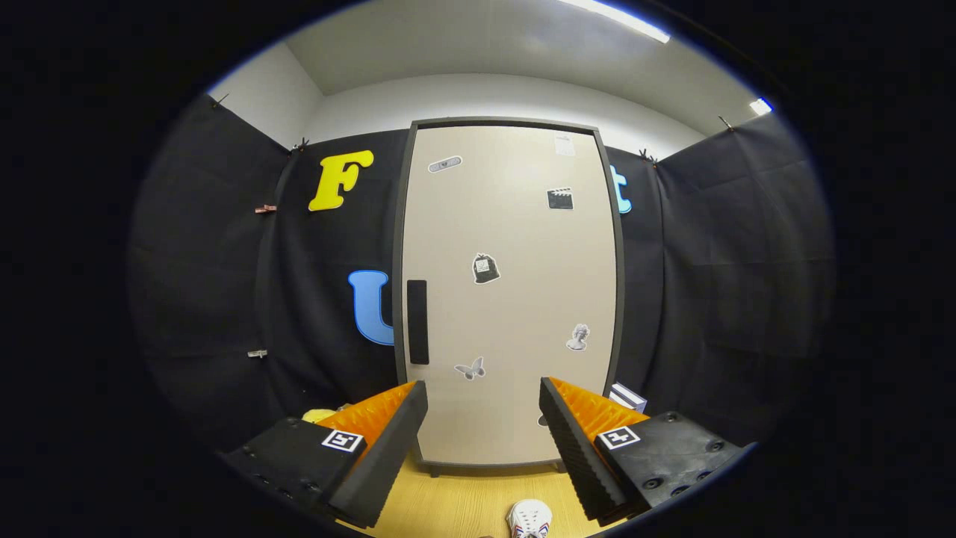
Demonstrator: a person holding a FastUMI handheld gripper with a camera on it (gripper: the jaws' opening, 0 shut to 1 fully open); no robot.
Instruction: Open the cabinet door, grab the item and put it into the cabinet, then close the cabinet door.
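The gripper [484, 441] is held level and pointed straight at the cabinet [508, 291], its fingers [388, 441] spread wide with nothing between them. The cabinet stands upright on the wooden surface [455, 508], beyond the fingers and well apart from them, against the booth's black cloth wall [717, 284]. Its pale door [515, 314] is shut inside a dark frame. A dark vertical handle [417, 322] sits near the door's left edge, about halfway up. Small stickers [485, 268] are scattered across the door face. On the surface, at its near edge and just ahead of the right finger, lies a small white item [529, 518] with red and blue marks. A yellow object [319, 415] peeks out behind the left finger, and a white box [627, 396] stands by the cabinet's lower right corner.
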